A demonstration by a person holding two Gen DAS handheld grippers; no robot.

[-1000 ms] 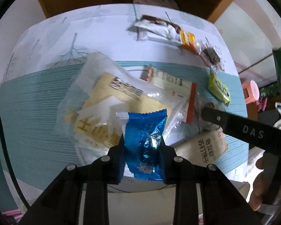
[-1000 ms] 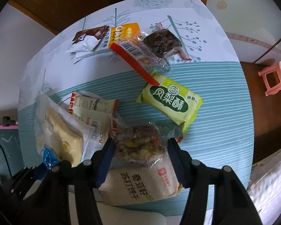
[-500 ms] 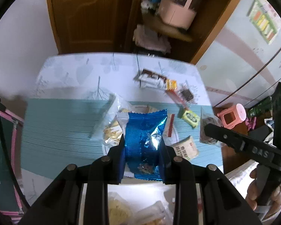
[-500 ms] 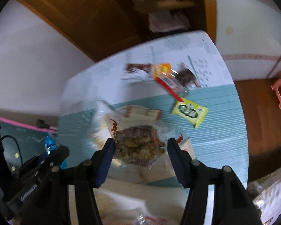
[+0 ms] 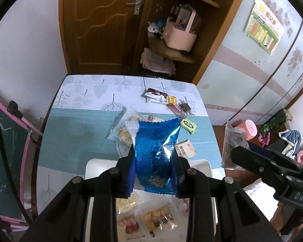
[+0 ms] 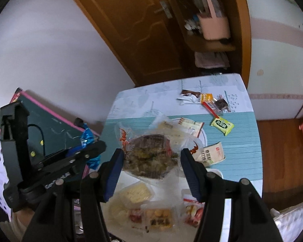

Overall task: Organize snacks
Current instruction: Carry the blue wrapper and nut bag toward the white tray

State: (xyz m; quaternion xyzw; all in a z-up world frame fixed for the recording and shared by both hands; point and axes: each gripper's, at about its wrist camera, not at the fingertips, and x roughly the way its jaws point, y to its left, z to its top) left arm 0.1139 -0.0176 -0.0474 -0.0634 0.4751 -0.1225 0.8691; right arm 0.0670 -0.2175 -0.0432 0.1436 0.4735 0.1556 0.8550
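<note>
Snacks are split between the table and a white bin at its near edge. The left gripper is clenched on a blue foil packet, held above the bin; the right gripper grasps a clear bag of dark snack, also over the bin. Both wrappers are slick and crinkly, so either could slide out early, or miss the bin rim if let go off-centre. The two grippers are near each other and might collide. Inside the bin lie several clear packs of yellow and red snacks. On the table a plate carries loose packets; more packets lie by the far right corner.
</note>
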